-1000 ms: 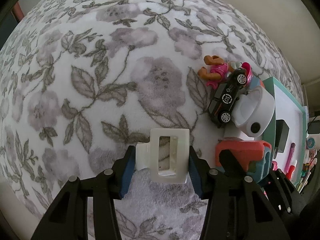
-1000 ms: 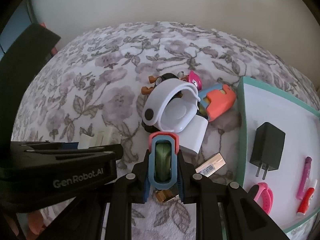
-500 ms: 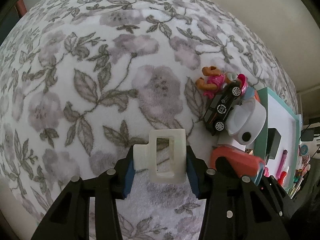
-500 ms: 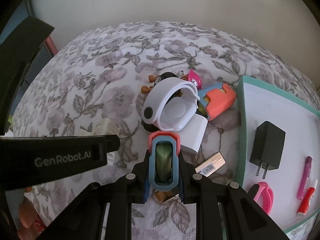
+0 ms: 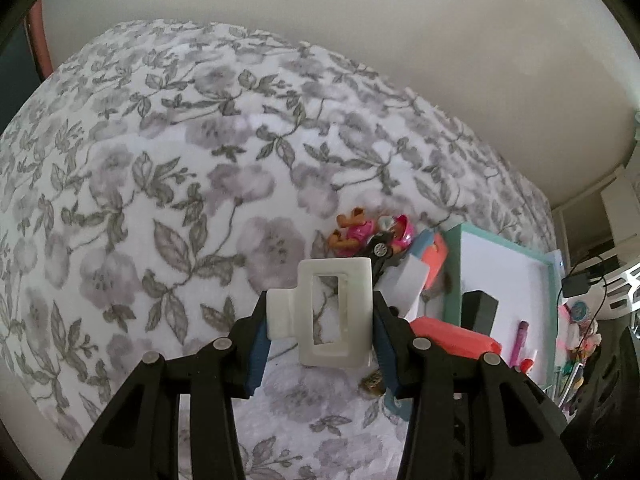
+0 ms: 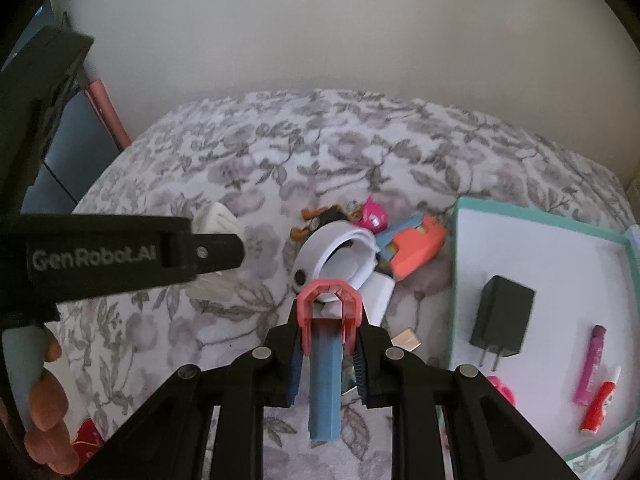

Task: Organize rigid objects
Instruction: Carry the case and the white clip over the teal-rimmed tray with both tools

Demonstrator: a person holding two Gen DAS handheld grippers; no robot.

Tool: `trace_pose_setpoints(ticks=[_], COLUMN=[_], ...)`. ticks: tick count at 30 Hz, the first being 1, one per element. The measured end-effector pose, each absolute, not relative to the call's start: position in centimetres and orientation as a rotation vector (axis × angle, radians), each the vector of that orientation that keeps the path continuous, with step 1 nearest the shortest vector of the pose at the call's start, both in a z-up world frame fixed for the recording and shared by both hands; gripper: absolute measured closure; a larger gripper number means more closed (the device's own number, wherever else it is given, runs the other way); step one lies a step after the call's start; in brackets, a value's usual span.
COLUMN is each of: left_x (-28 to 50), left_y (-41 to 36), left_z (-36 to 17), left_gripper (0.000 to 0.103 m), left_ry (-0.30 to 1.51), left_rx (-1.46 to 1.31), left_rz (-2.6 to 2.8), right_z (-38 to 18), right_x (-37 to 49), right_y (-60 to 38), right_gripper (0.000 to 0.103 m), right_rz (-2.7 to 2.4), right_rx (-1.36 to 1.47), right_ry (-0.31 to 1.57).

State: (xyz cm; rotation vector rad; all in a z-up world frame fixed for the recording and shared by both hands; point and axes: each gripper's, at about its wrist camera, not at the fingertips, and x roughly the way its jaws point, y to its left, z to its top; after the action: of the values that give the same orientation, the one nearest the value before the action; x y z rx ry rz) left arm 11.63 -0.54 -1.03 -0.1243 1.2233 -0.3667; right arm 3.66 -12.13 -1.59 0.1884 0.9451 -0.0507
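now higher off the floral blanket [image 5: 160,168], both fingers clamped: white clip [image 5: 334,314] left, coral-blue clip [image 6: 326,344] right

Grey-floral blanket [image 5: 168,200], teal-rimmed white tray [image 6: 560,216], cream clip [image 5: 334,312].

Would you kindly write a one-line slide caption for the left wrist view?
Left gripper holds a white hair claw clip above the floral blanket, with the teal tray to its right.

A cluster of small plastic toys [image 6: 360,224] is piled on the floral-patterned bed cover [image 6: 240,160] — just left of the teal-rimmed white tray [image 6: 472,280], in which a black plug-in charger [image 6: 502,322] and two marker pens [image 6: 592,364] are laid.
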Motion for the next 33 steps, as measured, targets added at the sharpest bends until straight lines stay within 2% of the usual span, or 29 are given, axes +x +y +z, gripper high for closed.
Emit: trace_pose_setpoints(ticks=[19, 33], left_x=[11.4, 10.4], left_y=[-0.5, -2.0], left_z=[0.0, 1.3], left_gripper=[0.055, 0.055], left_ry=[1.202, 1.17], left_rx=[-0.14, -0.101], left_rz=[-0.381, -0.412], right_z=[1.4, 6.0], right_x=[2.0, -0.7], right_y=[-16.1, -19.9], right_gripper=[0.08, 0.08], right_rz=[-0.128, -0.23], right_rx=[0.284, 0.332], right_ry=[0.844, 0.681])
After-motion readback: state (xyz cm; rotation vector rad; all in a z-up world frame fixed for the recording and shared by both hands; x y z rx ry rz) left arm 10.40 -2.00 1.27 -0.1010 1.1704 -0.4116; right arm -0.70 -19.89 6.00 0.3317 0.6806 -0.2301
